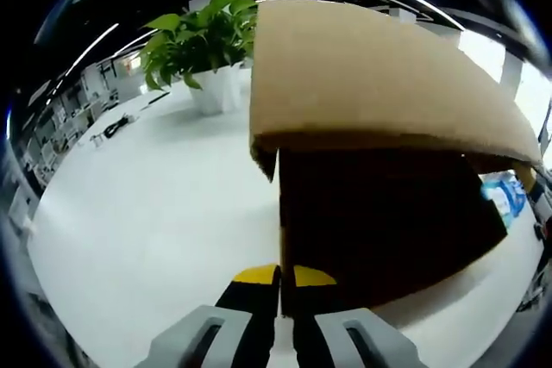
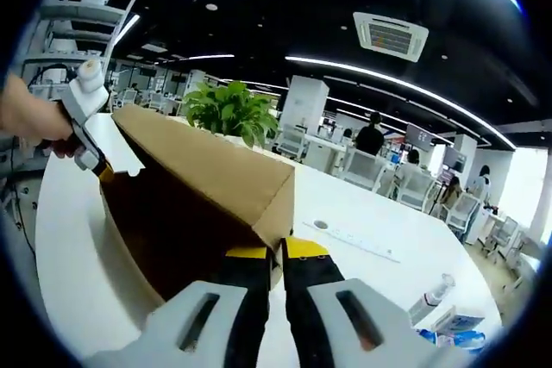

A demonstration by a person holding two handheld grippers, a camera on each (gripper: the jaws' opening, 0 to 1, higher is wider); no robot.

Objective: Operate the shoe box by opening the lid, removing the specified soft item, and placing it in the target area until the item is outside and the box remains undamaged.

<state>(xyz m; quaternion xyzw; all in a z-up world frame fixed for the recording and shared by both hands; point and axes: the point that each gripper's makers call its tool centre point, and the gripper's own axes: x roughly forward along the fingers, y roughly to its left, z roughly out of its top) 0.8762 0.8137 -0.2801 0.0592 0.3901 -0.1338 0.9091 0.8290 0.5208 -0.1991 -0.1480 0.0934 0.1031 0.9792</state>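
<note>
Left gripper [image 1: 279, 277]: jaws together on the near edge of the shoe box [image 1: 379, 230], at a corner seam; the yellow tips sat either side of the thin cardboard wall. In the right gripper view it appeared at far left [image 2: 102, 164], held by a hand [image 2: 30, 118], pinching the far corner of the box

Plant [image 1: 203, 36]: potted, leafy, on the white table [image 1: 147, 213] behind the box, apart from it

Lid [image 1: 379, 75]: raised, tilted over the dark interior; hinge side could not be told from these views

Shoe box position: on the table, between the two grippers, each at an opposite end

Soft item: not made out; interior too dark

Right gripper [image 2: 276, 258]: jaws nearly together at the near corner of the box; appeared clamped on the cardboard edge, though the contact itself was hidden

Handling, box (judgement): light, thin corrugated card, stiff along folds but easily creased or torn at corner seams; best held on a folded rim, gentle pinch

Handling, item (judgement): soft, would sag; take hold near its middle once seen

Stage (judgement): lid opening under way, item not yet out
</note>
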